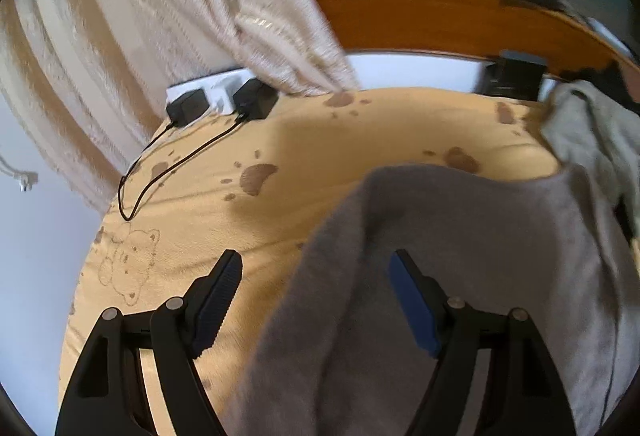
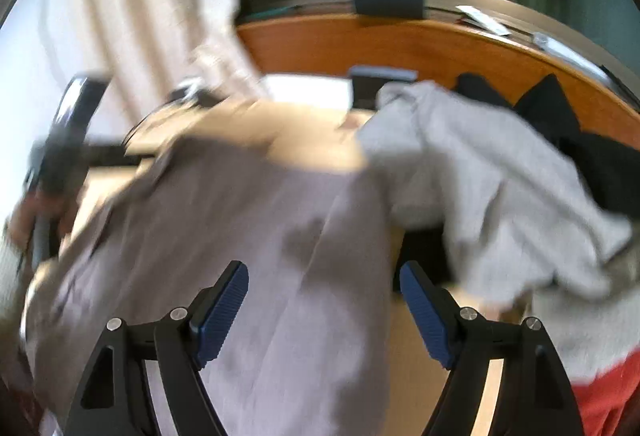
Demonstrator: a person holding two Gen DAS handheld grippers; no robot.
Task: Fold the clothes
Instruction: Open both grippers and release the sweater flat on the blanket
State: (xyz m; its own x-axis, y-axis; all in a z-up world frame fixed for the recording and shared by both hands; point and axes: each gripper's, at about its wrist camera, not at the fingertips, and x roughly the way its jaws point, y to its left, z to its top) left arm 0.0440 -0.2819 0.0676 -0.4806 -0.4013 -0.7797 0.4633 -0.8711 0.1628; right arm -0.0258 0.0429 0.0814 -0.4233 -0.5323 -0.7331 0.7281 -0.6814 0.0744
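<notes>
the grey garment (image 1: 460, 256) lies spread on the bed (image 1: 280, 140), on its yellow-tan bear-print cover, filling the lower right of the left wrist view and running from the bottom edge up toward the middle. the left tool (image 1: 316, 276) hovers over its left border, jaws spread wide, nothing pinched: the left finger sits over bare cover, the right one over grey cloth. so the edge of the cloth runs right between the fingers, its long line going away from the tool.

the right tool (image 2: 324, 284) is spread too and holds nothing; in its view the same garment (image 2: 240, 236) fills the lower left, and its right border falls between the blue pads. each hand seems about equally near its own side, so i'd judge a two-sided pinch comes next.

only the right view shows the pale grey crumpled garment (image 2: 500, 196), black clothing (image 2: 580, 140) behind it and something red (image 2: 608, 396) at lower right. only the left view shows the power strip (image 1: 216, 92) with its black cables by the curtain (image 1: 180, 4).
</notes>
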